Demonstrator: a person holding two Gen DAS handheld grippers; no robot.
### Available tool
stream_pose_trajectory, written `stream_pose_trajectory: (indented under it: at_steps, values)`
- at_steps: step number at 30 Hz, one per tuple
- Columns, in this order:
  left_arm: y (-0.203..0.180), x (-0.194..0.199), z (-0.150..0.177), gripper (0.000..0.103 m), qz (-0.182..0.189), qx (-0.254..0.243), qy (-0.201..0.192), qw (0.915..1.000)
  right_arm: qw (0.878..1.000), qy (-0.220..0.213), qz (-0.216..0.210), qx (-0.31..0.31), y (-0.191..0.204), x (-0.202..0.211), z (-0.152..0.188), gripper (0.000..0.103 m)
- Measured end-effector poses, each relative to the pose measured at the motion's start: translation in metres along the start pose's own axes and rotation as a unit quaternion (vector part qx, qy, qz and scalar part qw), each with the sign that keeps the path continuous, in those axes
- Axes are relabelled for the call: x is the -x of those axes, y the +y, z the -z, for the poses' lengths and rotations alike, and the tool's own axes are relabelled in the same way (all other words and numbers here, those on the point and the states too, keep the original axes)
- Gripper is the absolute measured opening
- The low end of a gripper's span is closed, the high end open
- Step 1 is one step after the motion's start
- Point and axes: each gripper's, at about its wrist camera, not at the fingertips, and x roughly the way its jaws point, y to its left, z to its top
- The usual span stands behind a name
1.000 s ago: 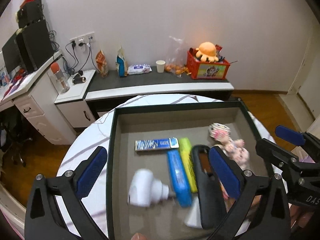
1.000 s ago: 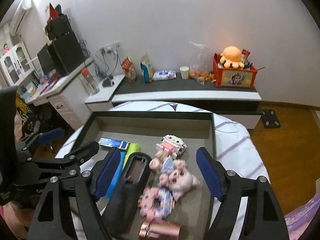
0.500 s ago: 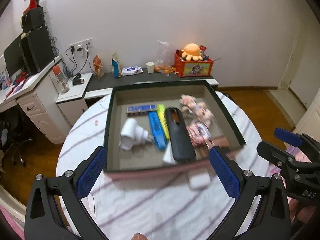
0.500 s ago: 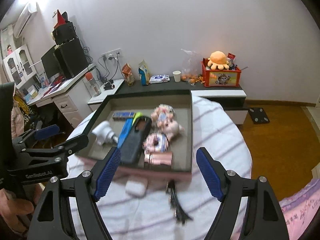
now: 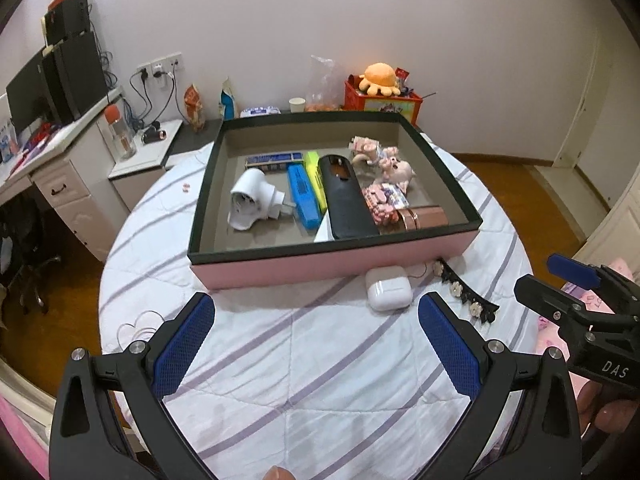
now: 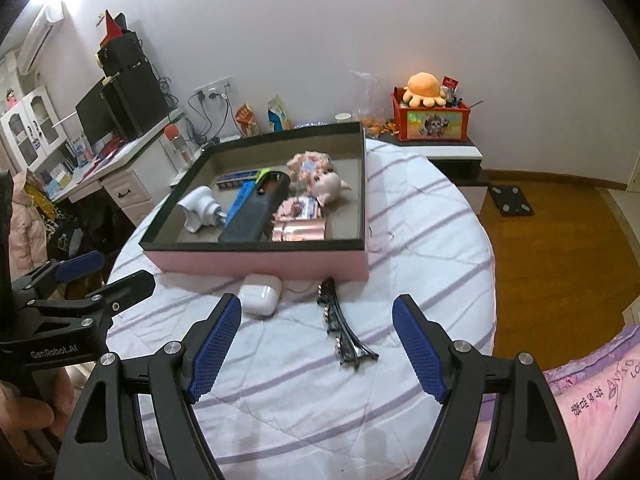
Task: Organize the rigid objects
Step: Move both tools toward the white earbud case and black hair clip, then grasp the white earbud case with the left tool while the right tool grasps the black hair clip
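Observation:
A pink box (image 5: 332, 260) with a dark rim stands on the round table; it also shows in the right wrist view (image 6: 256, 262). Inside lie a white plug adapter (image 5: 252, 200), blue and yellow markers (image 5: 304, 192), a black case (image 5: 346, 196), pink toy figures (image 5: 384, 184) and a copper tube (image 5: 424, 216). A white earbud case (image 5: 389, 293) and a black flowered hair clip (image 5: 466, 294) lie on the cloth in front of the box. My left gripper (image 5: 316, 344) is open and empty, held back above the cloth. My right gripper (image 6: 316, 340) is open and empty, above the hair clip (image 6: 344, 332) and beside the earbud case (image 6: 261, 294).
The table carries a white quilted cloth with purple stripes (image 5: 320, 380). A low dark shelf with snacks and a red toy bin (image 5: 380, 100) runs along the back wall. A white desk with a monitor (image 5: 48, 92) stands at the left. Wooden floor lies to the right.
Both grippers have pulled back from over the box toward the near table edge. The box now sits farther off, and the earbud case and hair clip have come into view.

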Motion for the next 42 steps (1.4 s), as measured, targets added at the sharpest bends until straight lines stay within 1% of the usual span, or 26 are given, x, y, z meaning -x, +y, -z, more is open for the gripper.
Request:
stream_pose_trajectory:
  at_steps: [10,22,27,30,32,33,34,36,37,38,40,41,42]
  values:
    - [-0.005,-0.021,0.009,0.103,0.009,0.003,0.019,0.9998,1.000,0.021,0.013,-0.003,-0.008,-0.013,0.010,0.080]
    - [-0.029,-0.069,0.015,0.103,0.032,-0.009,0.055,0.9980,0.998,0.062,0.030,0.010,-0.019,-0.042,0.018,0.080]
    - [-0.037,-0.093,0.012,0.103,0.027,-0.004,0.062,0.9977,0.996,0.082,0.033,0.022,-0.020,-0.059,0.023,0.080]
    - [-0.038,-0.109,0.011,0.103,0.024,0.004,0.070,0.9973,0.995,0.088,0.039,0.037,-0.020,-0.068,0.026,0.080]
    - [-0.039,-0.118,0.011,0.101,0.021,0.008,0.073,0.9970,0.994,0.087,0.040,0.048,-0.019,-0.071,0.026,0.079]
    - [-0.039,-0.120,0.011,0.100,0.019,0.008,0.073,0.9971,0.994,0.084,0.041,0.055,-0.018,-0.073,0.026,0.073]
    - [-0.040,-0.121,0.011,0.100,0.017,0.007,0.070,0.9974,0.994,0.086,0.040,0.059,-0.017,-0.075,0.027,0.064]
    - [-0.042,-0.124,0.009,0.098,0.012,0.004,0.065,0.9978,0.993,0.091,0.041,0.066,-0.015,-0.080,0.028,0.057]
    - [-0.043,-0.125,0.008,0.096,0.011,0.003,0.063,0.9979,0.993,0.089,0.042,0.069,-0.015,-0.081,0.028,0.052]
    - [-0.043,-0.125,0.007,0.094,0.010,0.003,0.060,0.9981,0.993,0.088,0.043,0.072,-0.014,-0.081,0.028,0.049]
    - [-0.045,-0.125,0.006,0.093,0.004,0.004,0.056,0.9984,0.992,0.087,0.040,0.079,-0.011,-0.081,0.027,0.036]
    - [-0.046,-0.125,0.008,0.092,0.002,0.003,0.053,0.9986,0.992,0.087,0.040,0.084,-0.009,-0.080,0.028,0.033]
    - [-0.046,-0.124,0.009,0.089,0.001,0.001,0.049,0.9988,0.991,0.087,0.041,0.089,-0.007,-0.079,0.028,0.030]
